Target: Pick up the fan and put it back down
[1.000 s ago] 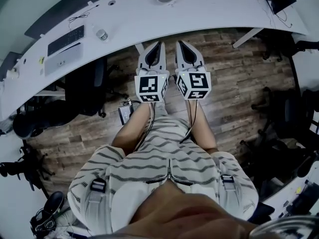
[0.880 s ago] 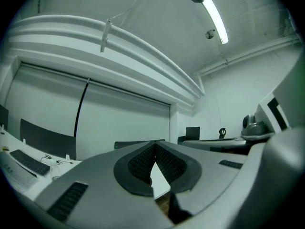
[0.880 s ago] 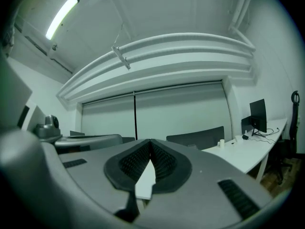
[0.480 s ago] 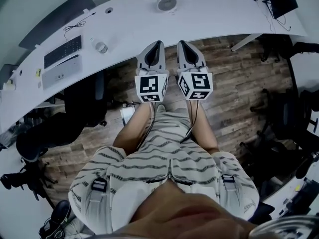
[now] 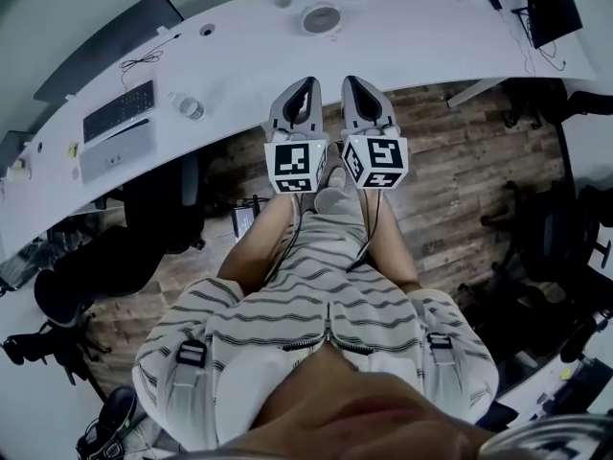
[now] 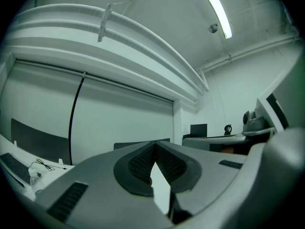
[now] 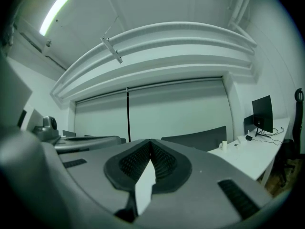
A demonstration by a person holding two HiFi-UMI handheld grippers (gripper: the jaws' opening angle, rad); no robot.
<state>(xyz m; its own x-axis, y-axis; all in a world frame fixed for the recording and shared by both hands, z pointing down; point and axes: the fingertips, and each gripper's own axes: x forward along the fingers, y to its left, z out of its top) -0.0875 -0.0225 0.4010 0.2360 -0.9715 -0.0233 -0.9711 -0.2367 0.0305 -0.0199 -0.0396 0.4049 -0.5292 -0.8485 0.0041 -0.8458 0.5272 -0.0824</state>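
Sitting on the white surface (image 5: 412, 27) at the frame's top centre, the fan (image 5: 321, 17) is lying well beyond the left gripper (image 5: 307, 84) and right gripper (image 5: 349, 81), whose jaws are pressing fully together, holding nothing.

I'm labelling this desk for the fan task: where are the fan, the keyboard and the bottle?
fan (image 5: 321, 18), head view, centre of its round grille.
keyboard (image 5: 119, 111), head view, middle of its dark keys.
bottle (image 5: 190, 107), head view, its clear body.

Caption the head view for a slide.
Left gripper and right gripper, both shut, empty, point toward the fan on the white desk.
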